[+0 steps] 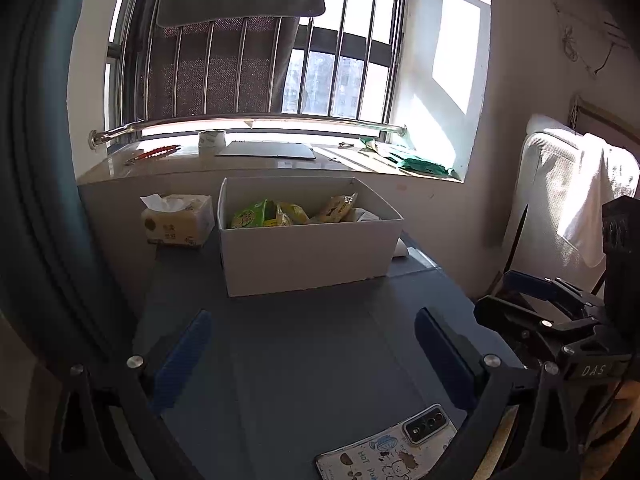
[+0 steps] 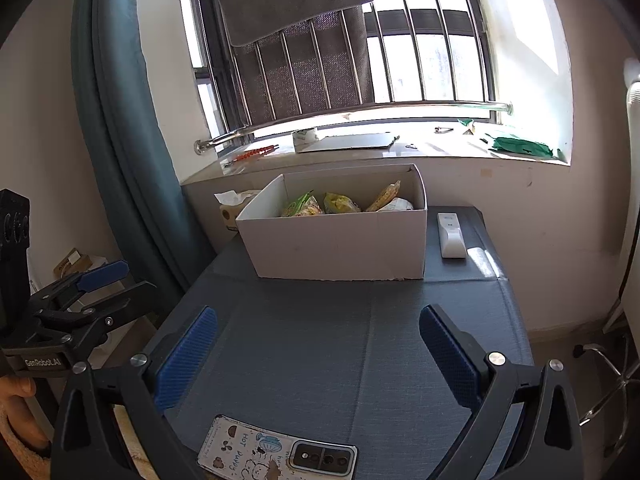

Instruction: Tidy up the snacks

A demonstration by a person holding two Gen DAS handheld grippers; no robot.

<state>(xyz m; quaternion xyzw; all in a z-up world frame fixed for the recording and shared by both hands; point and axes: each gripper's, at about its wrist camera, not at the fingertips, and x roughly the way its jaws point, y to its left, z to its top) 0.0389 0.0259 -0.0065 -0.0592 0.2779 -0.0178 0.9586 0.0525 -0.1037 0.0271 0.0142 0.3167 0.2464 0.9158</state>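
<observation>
A white cardboard box point(image 1: 308, 256) stands at the far end of the grey table point(image 1: 300, 352); it also shows in the right wrist view point(image 2: 340, 244). Inside lie several snack packets, green and yellow point(image 1: 256, 216) point(image 2: 340, 202). My left gripper point(image 1: 316, 344) is open and empty, held over the table short of the box. My right gripper point(image 2: 320, 344) is open and empty, also short of the box. Each gripper appears in the other's view: the right one point(image 1: 552, 304) at the right, the left one point(image 2: 92, 292) at the left.
A phone in a cartoon case point(image 1: 388, 448) point(image 2: 276, 452) lies at the table's near edge. A tissue pack point(image 1: 178, 220) stands left of the box. A white remote point(image 2: 451, 236) lies right of it. The windowsill point(image 1: 264, 160) behind holds a tape roll and papers.
</observation>
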